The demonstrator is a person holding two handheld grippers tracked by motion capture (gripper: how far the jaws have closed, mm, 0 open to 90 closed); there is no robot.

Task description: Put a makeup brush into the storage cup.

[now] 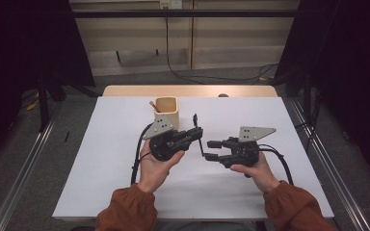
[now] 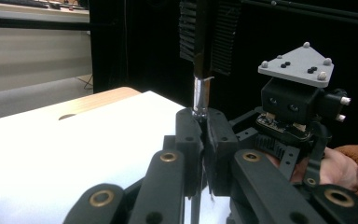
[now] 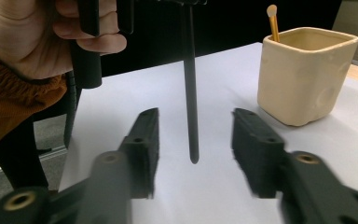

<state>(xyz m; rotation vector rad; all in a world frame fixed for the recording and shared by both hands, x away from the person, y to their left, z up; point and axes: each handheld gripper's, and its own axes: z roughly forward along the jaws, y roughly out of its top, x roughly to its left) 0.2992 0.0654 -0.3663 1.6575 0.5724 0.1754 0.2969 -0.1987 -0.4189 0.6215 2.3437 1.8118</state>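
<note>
The left claw (image 1: 198,133) is clamped shut on a slim black makeup brush (image 1: 198,136), its two jaws pressed together on the metal neck just below the dark bristle head, as the left gripper view shows (image 2: 200,98). In the high view the brush stands roughly upright between the two hands, head uppermost, with its thin handle running down past the left claw towards the bench (image 1: 125,168). The right gripper view shows that handle (image 3: 191,93) hanging with its rounded tip clear of the white surface.

The right claw (image 1: 212,150) is open: its jaws stand apart on either side of the lower handle, with a gap on both sides and neither pad touching it. In the high view it points towards the left claw from just beside it.

Each claw is carried in one of the person's hands, with rust-coloured sleeves at the near edge of the bench.

Behind the left claw, a cream square holder (image 1: 166,111) sits on the bench, well apart from the brush handle. One wooden-handled brush (image 3: 273,21) with a pale tip leans in its corner.
</note>
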